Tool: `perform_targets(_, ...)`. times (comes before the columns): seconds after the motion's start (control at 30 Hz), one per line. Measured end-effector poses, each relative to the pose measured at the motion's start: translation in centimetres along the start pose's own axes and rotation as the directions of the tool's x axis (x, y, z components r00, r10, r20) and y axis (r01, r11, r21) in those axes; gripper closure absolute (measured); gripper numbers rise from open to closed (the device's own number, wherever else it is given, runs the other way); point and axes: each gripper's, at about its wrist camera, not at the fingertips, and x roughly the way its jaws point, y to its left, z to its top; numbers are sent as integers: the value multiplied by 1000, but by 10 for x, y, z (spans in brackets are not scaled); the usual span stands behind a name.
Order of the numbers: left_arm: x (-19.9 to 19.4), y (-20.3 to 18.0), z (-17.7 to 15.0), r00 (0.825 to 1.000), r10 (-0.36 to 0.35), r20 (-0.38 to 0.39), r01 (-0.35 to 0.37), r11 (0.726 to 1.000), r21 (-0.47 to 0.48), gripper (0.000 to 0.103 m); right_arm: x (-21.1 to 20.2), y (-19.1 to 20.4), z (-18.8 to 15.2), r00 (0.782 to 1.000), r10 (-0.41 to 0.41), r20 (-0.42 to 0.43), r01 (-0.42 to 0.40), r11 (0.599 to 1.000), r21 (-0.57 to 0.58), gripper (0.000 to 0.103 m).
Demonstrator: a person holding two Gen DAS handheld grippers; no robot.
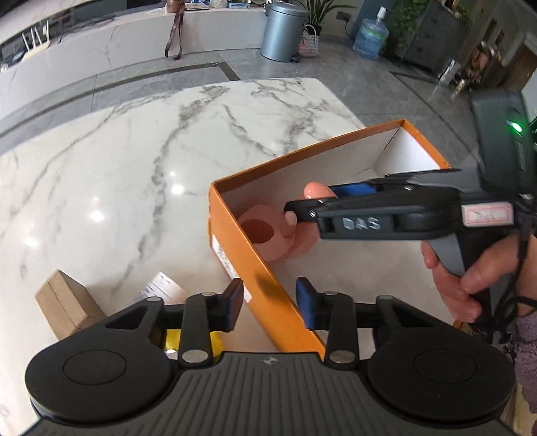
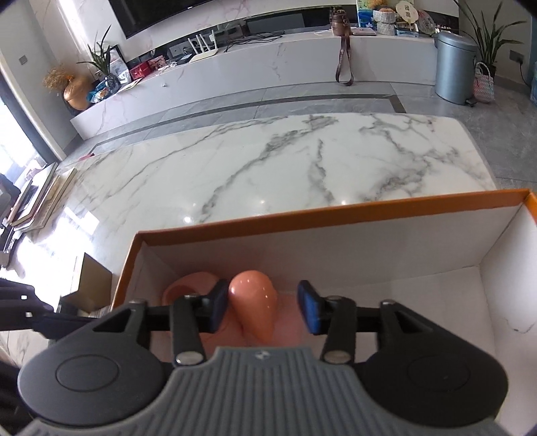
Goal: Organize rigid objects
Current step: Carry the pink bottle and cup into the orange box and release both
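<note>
An orange cardboard box (image 1: 241,265) with a white inside stands open on the marble table (image 1: 134,161); it also shows in the right wrist view (image 2: 335,218). A pink plastic object with a rounded handle (image 2: 255,308) lies in the box's left end, also seen in the left wrist view (image 1: 265,234). My right gripper (image 2: 260,310) is open inside the box, its fingers on either side of the handle, the left pad touching it; it also shows in the left wrist view (image 1: 302,208). My left gripper (image 1: 270,302) is open and empty, straddling the box's near wall.
A small brown carton (image 1: 63,305) lies on the table left of the box, with a labelled white item (image 1: 161,288) and something yellow (image 1: 174,338) beside it. Beyond the table are a grey bin (image 1: 283,30), a water jug (image 1: 371,37) and a long marble counter (image 2: 268,57).
</note>
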Motion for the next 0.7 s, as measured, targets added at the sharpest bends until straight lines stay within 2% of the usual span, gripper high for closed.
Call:
perform_targets(0.07, 1, 2, -1, 1000, -20, 6, 20, 1000, -7, 71, -9, -1, -4, 1000, 2, -2, -2, 1000, -18, 43)
perform_targets(0.17, 6, 3, -3, 999, -34, 17, 34, 999, -17, 76, -18, -4, -11, 999, 33, -25, -34, 999, -38, 43)
perform_targets(0.23, 8, 3, -4, 999, -36, 23, 36, 999, -28, 76, -18, -4, -17, 996, 53, -67, -58, 996, -65, 43)
perform_targets(0.37, 7, 5, -5, 999, -49, 23, 50, 998, -37, 79, 0, 7, -23, 986, 33, -162, -63, 981, -184, 44)
perform_targets(0.47, 7, 4, -4, 998, -51, 23, 52, 998, -40, 79, 14, 12, -17, 966, 75, -246, -129, 968, -213, 44)
perform_targets(0.57, 6, 3, -4, 998, -52, 21, 52, 998, -36, 79, 23, 23, -12, 967, 6, -255, -88, 946, -311, 43)
perform_targets(0.7, 5, 2, -6, 998, -53, 19, 54, 998, -32, 79, 35, 24, -8, 967, -17, -253, -66, 947, -315, 42)
